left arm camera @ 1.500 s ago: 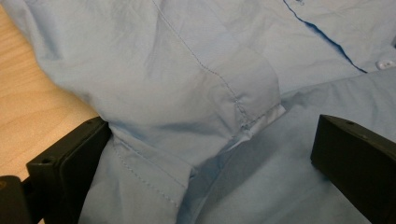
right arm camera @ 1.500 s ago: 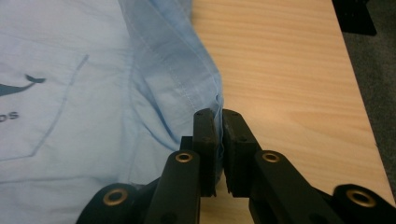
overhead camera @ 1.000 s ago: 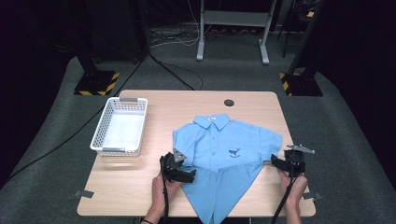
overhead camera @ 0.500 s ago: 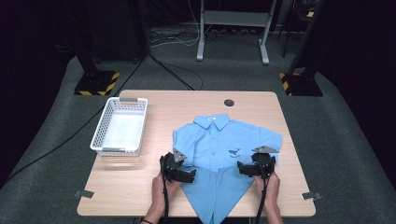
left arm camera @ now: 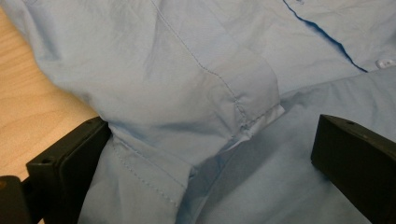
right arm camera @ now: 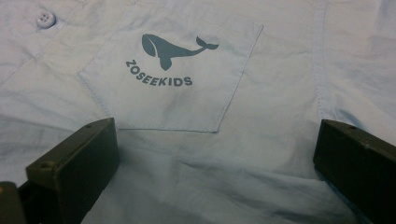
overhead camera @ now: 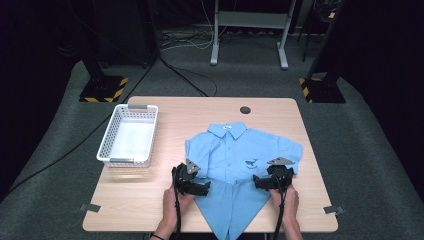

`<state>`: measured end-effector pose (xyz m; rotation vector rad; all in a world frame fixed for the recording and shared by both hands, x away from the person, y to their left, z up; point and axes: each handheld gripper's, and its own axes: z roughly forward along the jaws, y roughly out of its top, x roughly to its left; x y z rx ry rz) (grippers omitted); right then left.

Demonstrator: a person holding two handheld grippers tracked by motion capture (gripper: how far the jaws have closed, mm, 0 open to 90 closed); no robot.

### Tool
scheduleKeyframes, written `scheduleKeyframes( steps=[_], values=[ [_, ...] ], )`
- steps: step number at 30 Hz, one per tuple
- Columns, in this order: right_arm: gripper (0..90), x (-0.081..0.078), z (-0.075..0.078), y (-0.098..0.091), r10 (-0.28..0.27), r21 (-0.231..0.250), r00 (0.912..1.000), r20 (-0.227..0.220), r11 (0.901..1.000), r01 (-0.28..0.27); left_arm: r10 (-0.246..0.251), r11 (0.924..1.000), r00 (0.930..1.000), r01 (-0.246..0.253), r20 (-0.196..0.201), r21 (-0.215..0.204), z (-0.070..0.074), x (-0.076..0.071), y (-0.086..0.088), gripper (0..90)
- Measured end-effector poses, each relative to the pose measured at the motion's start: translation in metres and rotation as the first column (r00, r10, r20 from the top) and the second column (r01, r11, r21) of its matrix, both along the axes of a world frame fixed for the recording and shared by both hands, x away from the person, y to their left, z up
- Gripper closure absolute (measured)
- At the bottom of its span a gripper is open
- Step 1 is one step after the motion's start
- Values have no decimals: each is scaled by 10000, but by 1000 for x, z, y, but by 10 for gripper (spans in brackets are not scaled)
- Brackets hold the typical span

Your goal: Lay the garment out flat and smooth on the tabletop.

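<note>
Since the earlier frames, the right gripper point(overhead camera: 261, 181) has swung in from the table's right edge onto the light blue short-sleeved cotton shirt point(overhead camera: 235, 155), and its jaws have just been opening, with nothing pinched between them.

Going left to right in the high view, a white plastic mesh basket point(overhead camera: 109, 142) is sitting at about nine o'clock on the pale wooden table point(overhead camera: 190, 112), well apart from the shirt. The shirt is lying buttoned-side up at the table's centre, collar toward twelve o'clock, its tail running off the near edge at six o'clock, where it is cut off from sight.

The left gripper point(overhead camera: 202, 188) is resting at the shirt's left side near seven o'clock; in its own view the jaws are standing wide, a folded sleeve hem lying between them without being pressed. The hand under it is mostly hidden.

At five o'clock, the right gripper's jaws are standing wide over the fabric just below the chest pocket point(right arm camera: 173, 81), which bears a grey whale print.
</note>
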<state>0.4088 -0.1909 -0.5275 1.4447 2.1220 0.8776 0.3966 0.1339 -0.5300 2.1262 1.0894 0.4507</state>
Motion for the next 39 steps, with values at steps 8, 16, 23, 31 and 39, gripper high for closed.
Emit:
scheduleKeyframes(
  steps=[8, 16, 23, 31, 39],
  values=[
    [0, 1, 0, -10, -98, 23, 9999, 56, 9999, 98, -221, 9998, 9998, 221, -12, 19, 0, 7, -13, 11],
    [0, 4, 0, -27, -166, 45, 9998, 76, 9999, 166, -412, 9991, 9992, 412, 7, 32, 0, 12, -29, 11],
    [0, 3, -1, -30, -298, 86, 9994, 182, 9995, 296, -387, 9992, 9992, 387, -2, 30, 1, 14, -33, 11],
    [0, 3, -1, -30, -306, 101, 9994, 175, 9995, 305, -291, 9996, 9996, 291, -9, -13, 0, 13, -32, 9],
    [0, 2, -1, -30, -300, 93, 9994, 174, 9995, 298, -184, 9998, 9996, 185, 201, -43, 1, 10, -28, 10]
  ],
)
